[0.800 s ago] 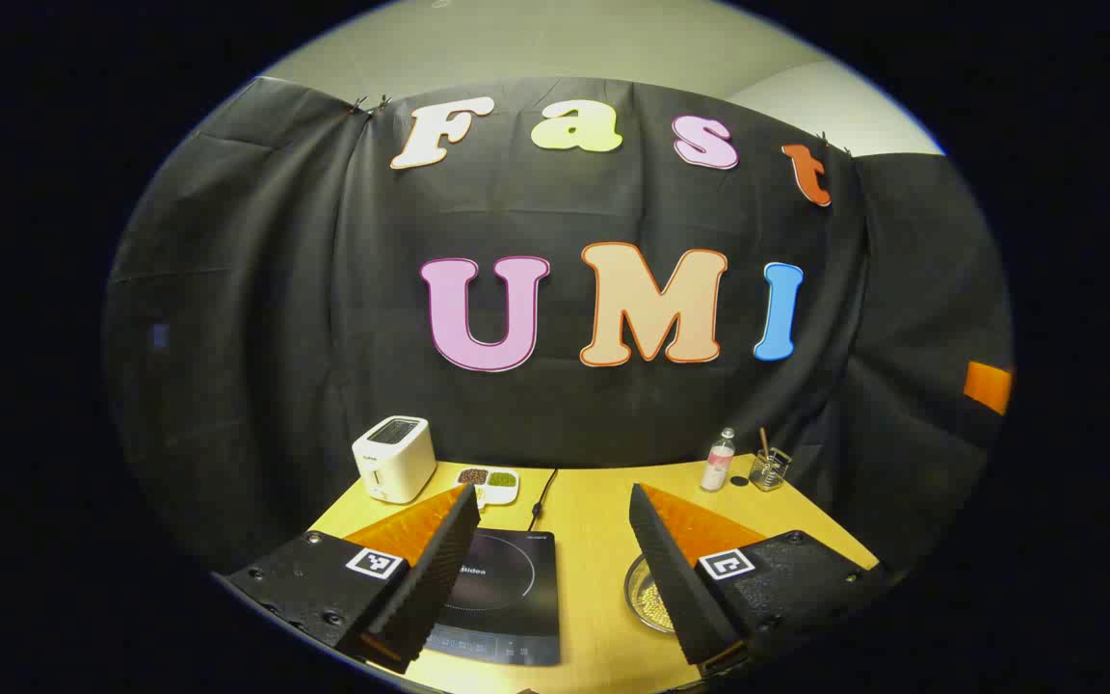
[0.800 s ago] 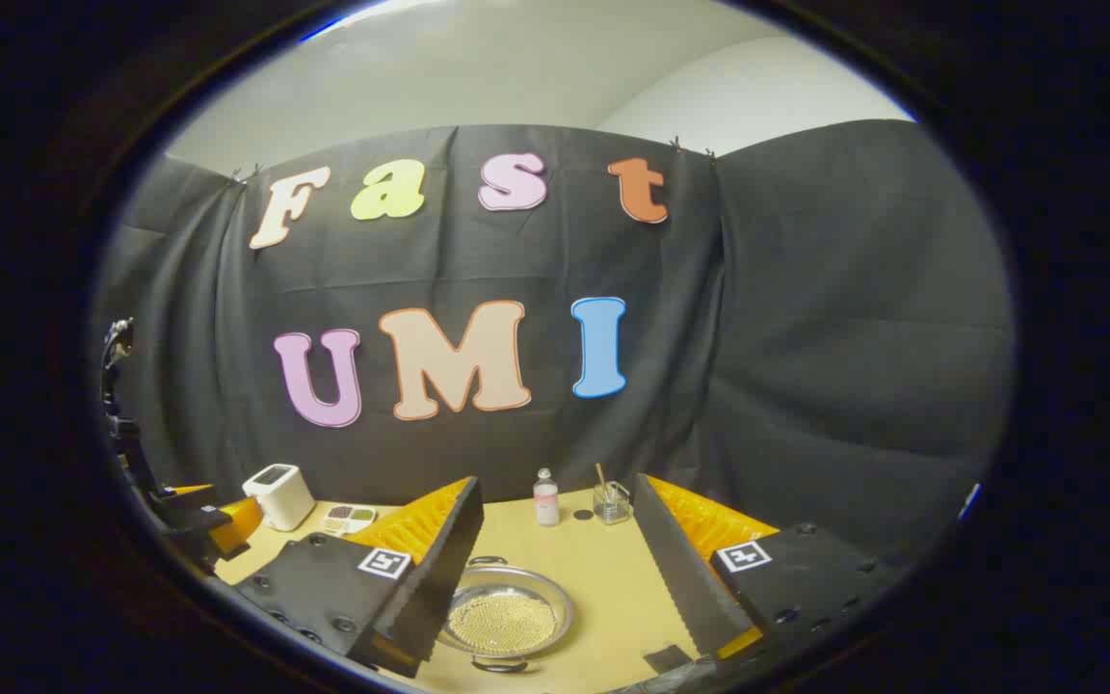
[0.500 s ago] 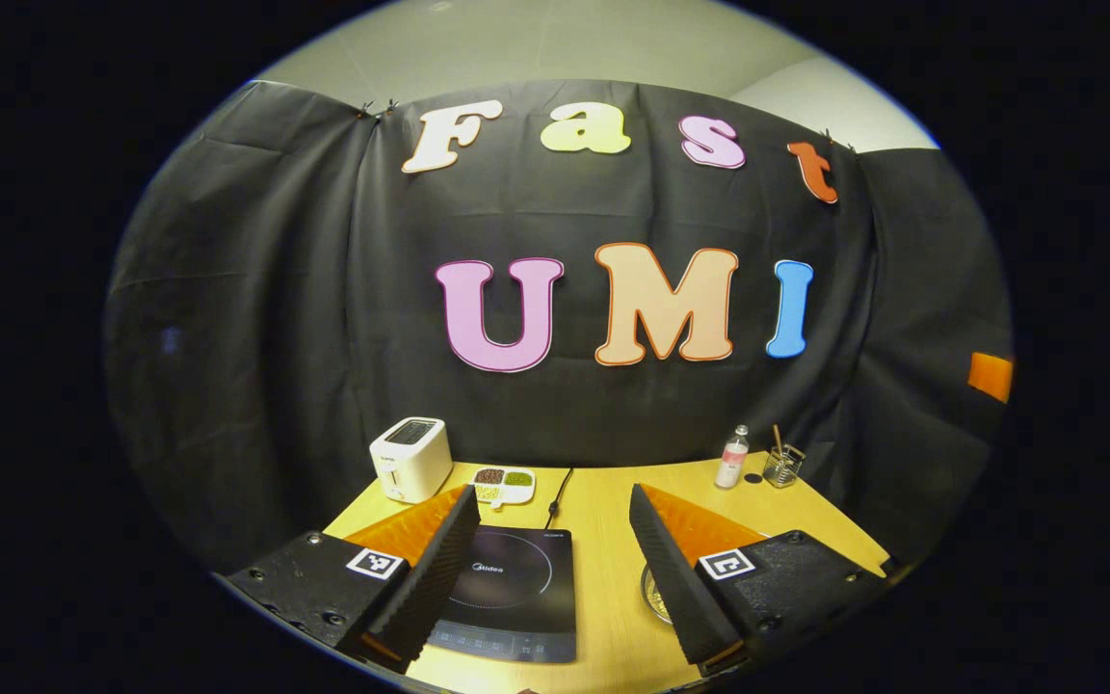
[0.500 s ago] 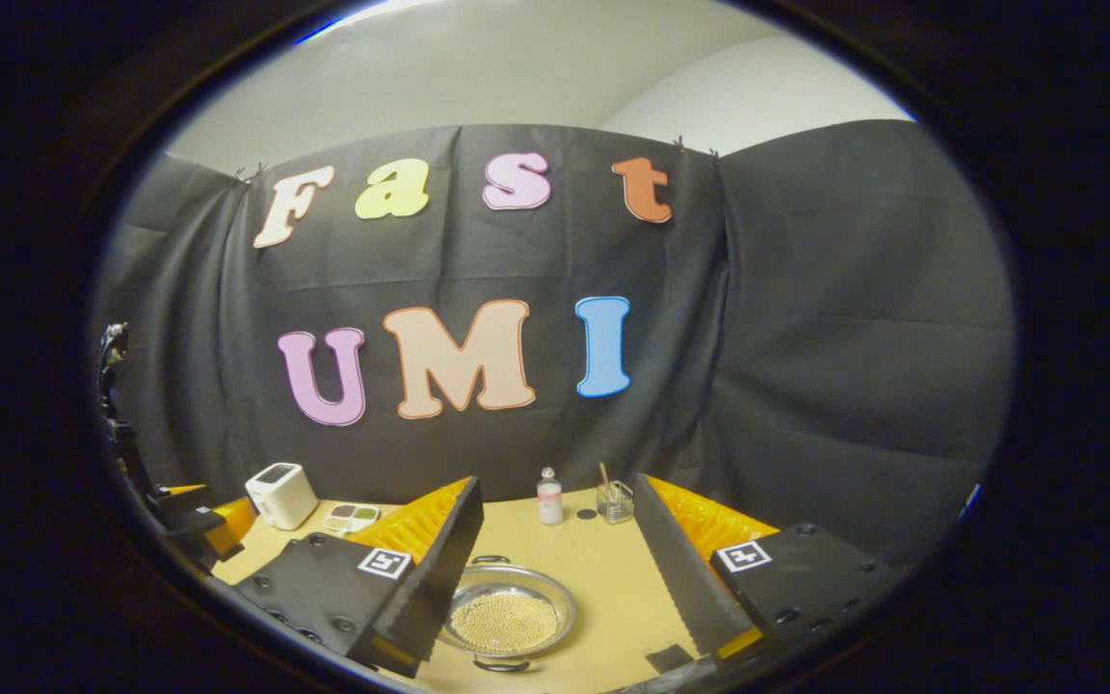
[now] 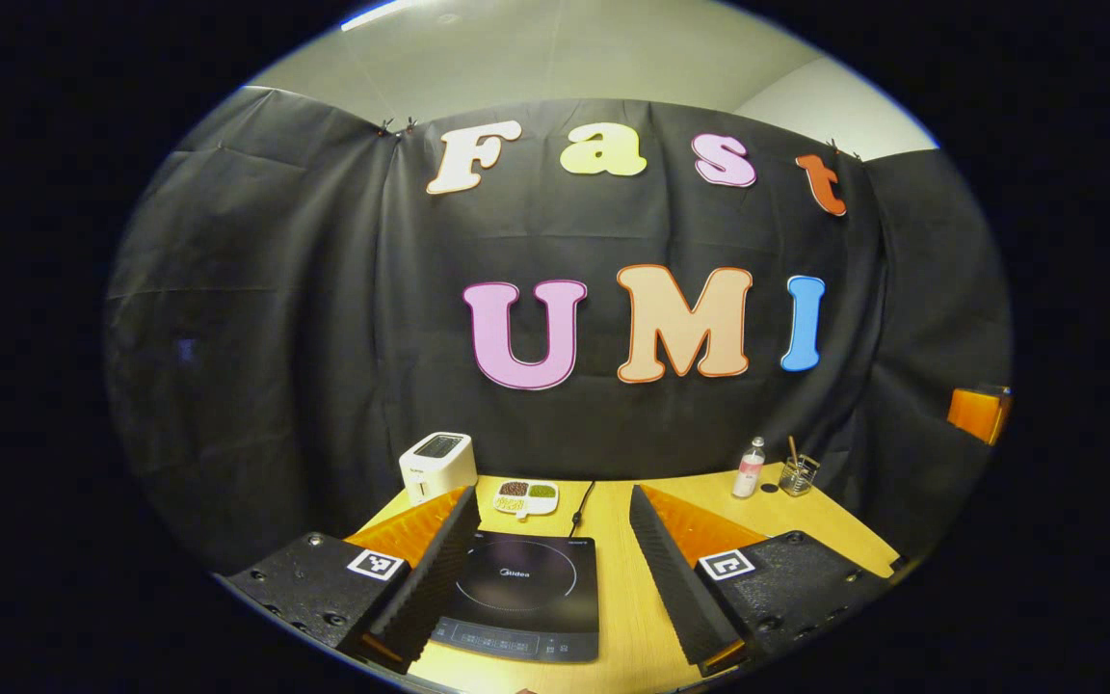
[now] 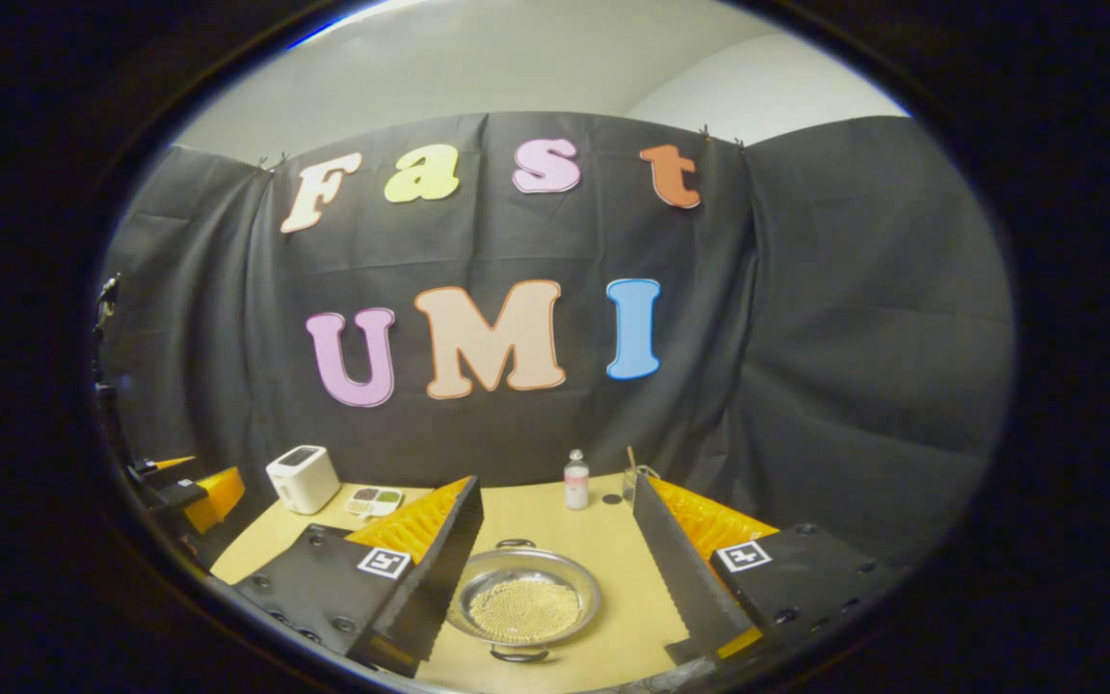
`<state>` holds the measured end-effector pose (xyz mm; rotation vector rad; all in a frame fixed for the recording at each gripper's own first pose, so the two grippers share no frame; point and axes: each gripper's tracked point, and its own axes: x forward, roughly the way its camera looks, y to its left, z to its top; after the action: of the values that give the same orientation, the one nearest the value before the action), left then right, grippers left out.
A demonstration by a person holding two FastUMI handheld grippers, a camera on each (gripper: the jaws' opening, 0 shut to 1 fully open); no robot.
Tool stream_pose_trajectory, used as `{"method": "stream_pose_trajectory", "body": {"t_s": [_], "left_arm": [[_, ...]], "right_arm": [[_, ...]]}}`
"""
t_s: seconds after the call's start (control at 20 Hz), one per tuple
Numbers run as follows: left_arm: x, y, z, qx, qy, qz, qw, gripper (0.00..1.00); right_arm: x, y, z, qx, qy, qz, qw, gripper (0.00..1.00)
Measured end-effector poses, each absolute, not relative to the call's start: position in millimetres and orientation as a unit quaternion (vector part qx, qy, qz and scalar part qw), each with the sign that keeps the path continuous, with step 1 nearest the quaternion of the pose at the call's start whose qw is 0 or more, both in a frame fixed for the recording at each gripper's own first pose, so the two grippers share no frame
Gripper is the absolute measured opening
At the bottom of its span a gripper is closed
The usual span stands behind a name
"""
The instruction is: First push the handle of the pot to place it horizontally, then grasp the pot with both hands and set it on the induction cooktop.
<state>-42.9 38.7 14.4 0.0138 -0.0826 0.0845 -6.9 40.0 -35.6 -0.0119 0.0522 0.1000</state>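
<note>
A shallow silver pot (image 6: 526, 607) holding small pale beads sits on the wooden table (image 6: 613, 578), between the fingers of my right gripper (image 6: 556, 482) and below them. The gripper is open and touches nothing. One dark loop handle (image 6: 515, 544) is at the pot's far rim and another handle (image 6: 519, 655) at its near rim. The black induction cooktop (image 5: 521, 598) lies flat between the fingers of my open left gripper (image 5: 552, 492). That left gripper (image 6: 184, 487) also appears at the left edge of the right gripper view.
A white toaster (image 5: 437, 466), a divided dish of beans (image 5: 526, 496) and the cooktop's cord (image 5: 582, 506) sit behind the cooktop. A small bottle (image 5: 751, 467) and a glass jar with a stick (image 5: 796, 474) stand at the back right, by the wall.
The left gripper view has swung left, so the cooktop sits more centred between its fingers and the pot slipped behind the right finger. In the right gripper view the pot has drifted slightly right and looks larger.
</note>
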Motion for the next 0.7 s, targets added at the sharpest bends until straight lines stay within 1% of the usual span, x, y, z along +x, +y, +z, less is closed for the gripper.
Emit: {"method": "stream_pose_trajectory", "body": {"t_s": [0.2,0.45,0.65,0.7], "left_arm": [[-53.7,44.0,14.5,0.009,-0.054,0.041,0.998,0.92],[-62.8,53.2,8.7,-0.002,-0.058,0.042,0.997,0.92],[-65.0,64.9,4.7,0.001,-0.055,0.046,0.997,0.92],[-64.9,67.5,5.1,0.0,-0.055,0.047,0.997,0.92]], "right_arm": [[-8.6,56.8,-52.7,-0.001,0.04,0.068,0.997,0.99],[-9.8,77.2,-69.6,0.006,0.058,0.089,0.994,0.99],[-9.7,88.3,-74.4,0.008,0.059,0.094,0.994,0.84],[-9.4,90.1,-73.2,0.006,0.056,0.093,0.994,0.75]]}}
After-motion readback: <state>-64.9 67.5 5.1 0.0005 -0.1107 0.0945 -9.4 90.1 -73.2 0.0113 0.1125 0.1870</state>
